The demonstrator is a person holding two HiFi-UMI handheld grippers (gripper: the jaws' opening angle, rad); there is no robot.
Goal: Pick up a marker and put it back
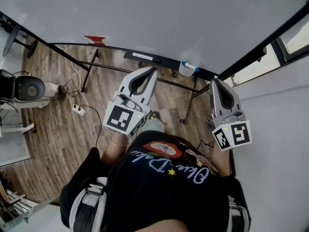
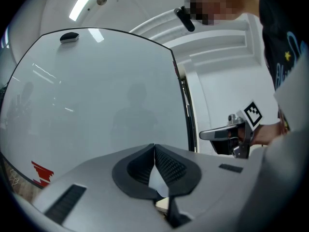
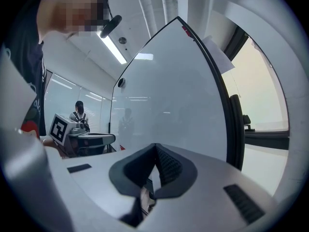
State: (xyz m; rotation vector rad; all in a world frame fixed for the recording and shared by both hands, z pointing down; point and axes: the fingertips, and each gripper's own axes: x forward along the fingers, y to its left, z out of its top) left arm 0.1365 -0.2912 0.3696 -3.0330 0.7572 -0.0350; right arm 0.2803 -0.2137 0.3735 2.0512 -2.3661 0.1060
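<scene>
Head view: left gripper [image 1: 153, 71] and right gripper [image 1: 214, 82] held level before the whiteboard [image 1: 169, 18], each with jaws pressed together on nothing. White marker [image 1: 144, 57] lies flat on the tray [image 1: 166, 62], just beyond the left tips, untouched. Blue-capped marker [image 1: 191, 66] rests further right.

Whiteboard [image 1: 145, 13] upright; power strip [image 1: 78, 109] on wood floor [image 1: 48, 144].
</scene>
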